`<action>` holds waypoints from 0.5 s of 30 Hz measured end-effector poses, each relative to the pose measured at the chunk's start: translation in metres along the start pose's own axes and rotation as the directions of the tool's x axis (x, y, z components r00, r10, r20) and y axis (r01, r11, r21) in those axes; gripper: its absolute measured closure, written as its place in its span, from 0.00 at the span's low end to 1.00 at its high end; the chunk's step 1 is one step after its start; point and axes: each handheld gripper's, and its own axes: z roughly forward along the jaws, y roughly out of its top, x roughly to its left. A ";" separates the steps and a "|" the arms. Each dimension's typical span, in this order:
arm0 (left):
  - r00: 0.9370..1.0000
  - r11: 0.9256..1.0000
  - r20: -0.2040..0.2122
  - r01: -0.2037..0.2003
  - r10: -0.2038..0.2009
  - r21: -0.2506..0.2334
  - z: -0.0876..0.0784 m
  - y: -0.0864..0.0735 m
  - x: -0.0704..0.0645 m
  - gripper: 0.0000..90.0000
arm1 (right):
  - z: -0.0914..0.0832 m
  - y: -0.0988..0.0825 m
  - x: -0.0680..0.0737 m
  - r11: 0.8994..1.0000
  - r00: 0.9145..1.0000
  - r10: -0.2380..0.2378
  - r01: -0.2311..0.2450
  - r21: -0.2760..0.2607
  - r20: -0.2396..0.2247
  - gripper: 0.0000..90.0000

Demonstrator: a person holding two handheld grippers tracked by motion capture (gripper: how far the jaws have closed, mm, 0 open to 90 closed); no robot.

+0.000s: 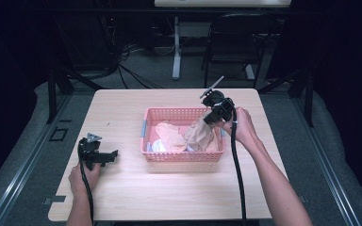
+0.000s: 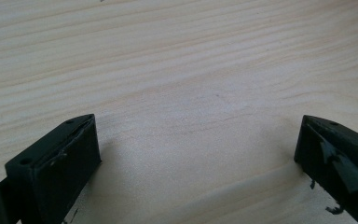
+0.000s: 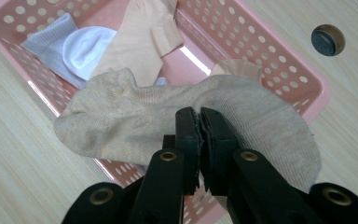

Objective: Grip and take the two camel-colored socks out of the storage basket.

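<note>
Left claw [image 1: 107, 156]: held low at the left side of the wooden bench [image 1: 122, 193], jaws spread wide with bare wood between them, nothing gripped.
Pink perforated basket [image 1: 183, 157]: at mid-bench. Contents: a white sock [image 3: 89, 50] on a pale ribbed cloth [image 3: 46, 44] toward its left end; a peach sock [image 3: 140, 44] beside them.
Beige sock [image 3: 121, 126]: lifted over the basket's right part, draped across the rim in the right gripper view.
Right claw [image 3: 199, 122]: above the basket's right end, jaws clamped together on the beige sock's fabric.
Black chair [image 1: 235, 42]: on the floor beyond the bench.
</note>
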 end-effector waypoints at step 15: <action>1.000 1.000 0.000 0.000 0.000 0.000 0.000 0.000 0.000 0.00 | -0.020 0.002 -0.001 0.999 1.000 -0.004 0.004 -0.036 0.009 0.96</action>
